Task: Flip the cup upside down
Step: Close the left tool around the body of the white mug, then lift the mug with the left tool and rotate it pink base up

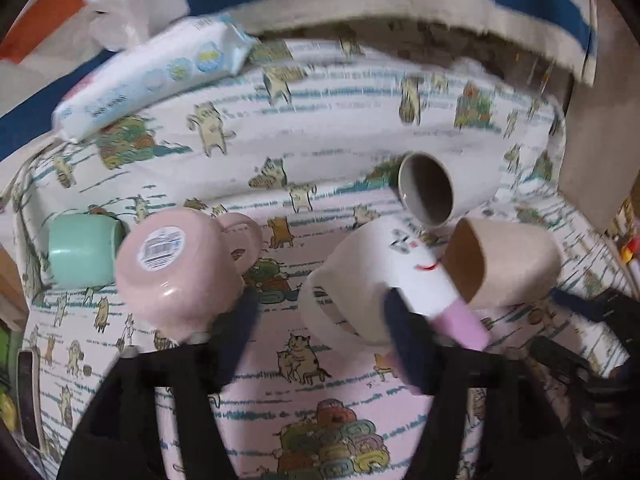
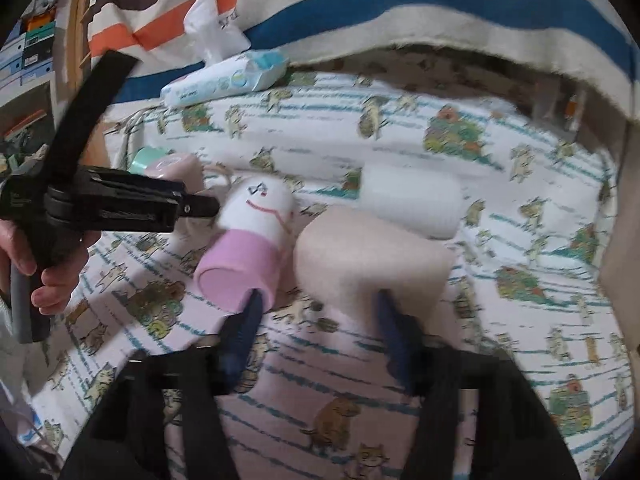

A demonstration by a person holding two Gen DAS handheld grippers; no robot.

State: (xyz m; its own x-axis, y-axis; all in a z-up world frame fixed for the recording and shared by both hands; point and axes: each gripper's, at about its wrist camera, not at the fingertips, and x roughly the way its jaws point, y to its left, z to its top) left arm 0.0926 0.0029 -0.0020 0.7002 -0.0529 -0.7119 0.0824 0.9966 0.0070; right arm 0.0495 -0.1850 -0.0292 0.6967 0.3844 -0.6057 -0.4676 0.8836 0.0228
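Several cups lie on a cat-print cloth. A white cup with a pink base and a drawn face lies on its side; it also shows in the right wrist view. My left gripper is open, with its right finger against that cup and a pink upside-down mug by its left finger. A beige cup lies on its side beside it. My right gripper is open, just behind the beige cup and the pink base.
A white cup lies on its side further back, and a mint cup lies at the left. A pack of wet wipes rests at the cloth's far left edge. A striped cloth hangs behind.
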